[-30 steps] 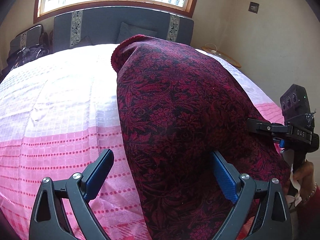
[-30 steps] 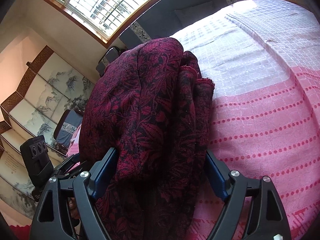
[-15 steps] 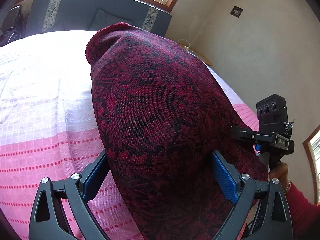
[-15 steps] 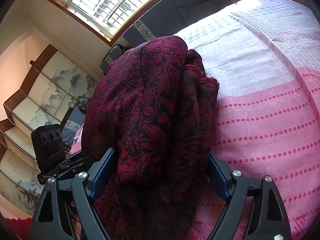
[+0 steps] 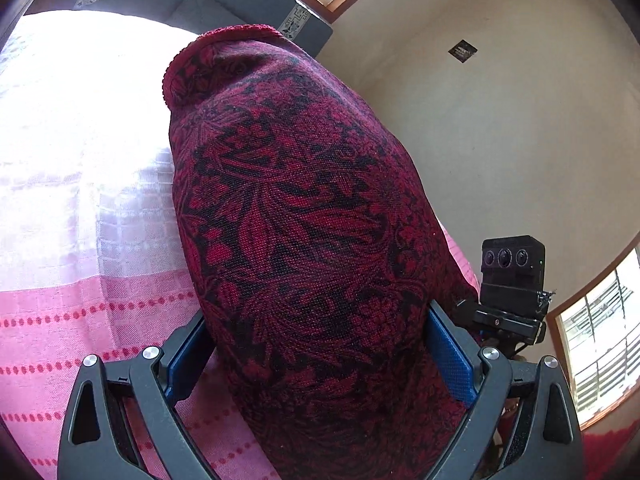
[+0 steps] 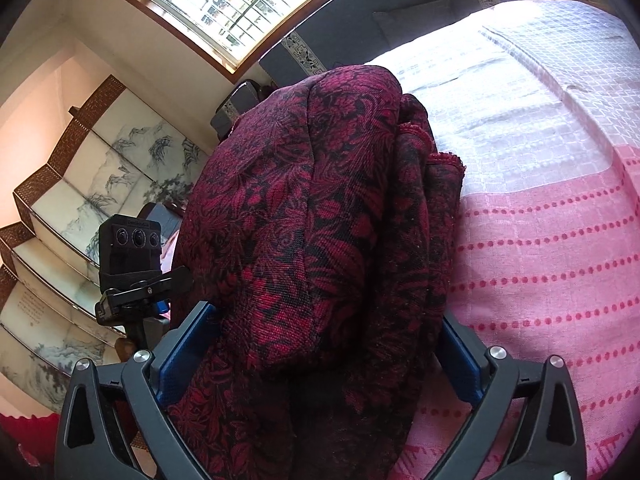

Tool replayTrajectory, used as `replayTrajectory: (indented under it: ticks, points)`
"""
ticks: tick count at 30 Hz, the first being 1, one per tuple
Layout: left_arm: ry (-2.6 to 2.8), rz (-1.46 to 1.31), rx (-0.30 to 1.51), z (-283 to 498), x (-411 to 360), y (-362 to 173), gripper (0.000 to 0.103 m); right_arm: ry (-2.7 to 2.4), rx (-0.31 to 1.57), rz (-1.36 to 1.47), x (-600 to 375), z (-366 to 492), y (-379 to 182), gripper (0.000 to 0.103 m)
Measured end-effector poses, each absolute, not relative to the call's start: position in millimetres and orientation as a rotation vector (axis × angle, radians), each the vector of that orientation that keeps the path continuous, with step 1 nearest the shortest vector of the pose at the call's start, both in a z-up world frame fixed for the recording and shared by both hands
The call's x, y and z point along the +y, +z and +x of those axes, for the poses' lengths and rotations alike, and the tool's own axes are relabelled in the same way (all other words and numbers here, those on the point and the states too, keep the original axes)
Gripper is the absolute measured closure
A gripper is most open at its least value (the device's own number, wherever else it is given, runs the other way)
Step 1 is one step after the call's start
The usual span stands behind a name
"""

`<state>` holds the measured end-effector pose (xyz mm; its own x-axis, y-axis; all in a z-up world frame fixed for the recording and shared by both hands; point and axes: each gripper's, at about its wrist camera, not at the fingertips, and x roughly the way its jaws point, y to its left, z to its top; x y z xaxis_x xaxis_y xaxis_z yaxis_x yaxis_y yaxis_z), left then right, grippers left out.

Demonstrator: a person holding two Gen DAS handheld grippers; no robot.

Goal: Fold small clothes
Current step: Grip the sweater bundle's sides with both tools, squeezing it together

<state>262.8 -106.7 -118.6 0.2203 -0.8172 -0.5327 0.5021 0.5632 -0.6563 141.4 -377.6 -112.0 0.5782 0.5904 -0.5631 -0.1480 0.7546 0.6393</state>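
both the left gripper [image 5: 318, 354] and right gripper [image 6: 322, 354] pinch the bunched red floral garment [image 5: 304, 220] between half-closed blue fingers [image 5: 452, 354]; its long axis runs toward the frame's top.

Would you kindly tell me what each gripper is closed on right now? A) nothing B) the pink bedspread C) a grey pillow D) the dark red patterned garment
D: the left gripper and right gripper each clamp the dark red patterned garment.
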Motion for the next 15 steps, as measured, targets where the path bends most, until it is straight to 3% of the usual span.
replayTrajectory:
  ticks: [15]
  points:
    - [-0.913,-0.333,0.96,242,-130,-116,0.009,0.516,0.842,0.61,-384,153,-112,0.0]
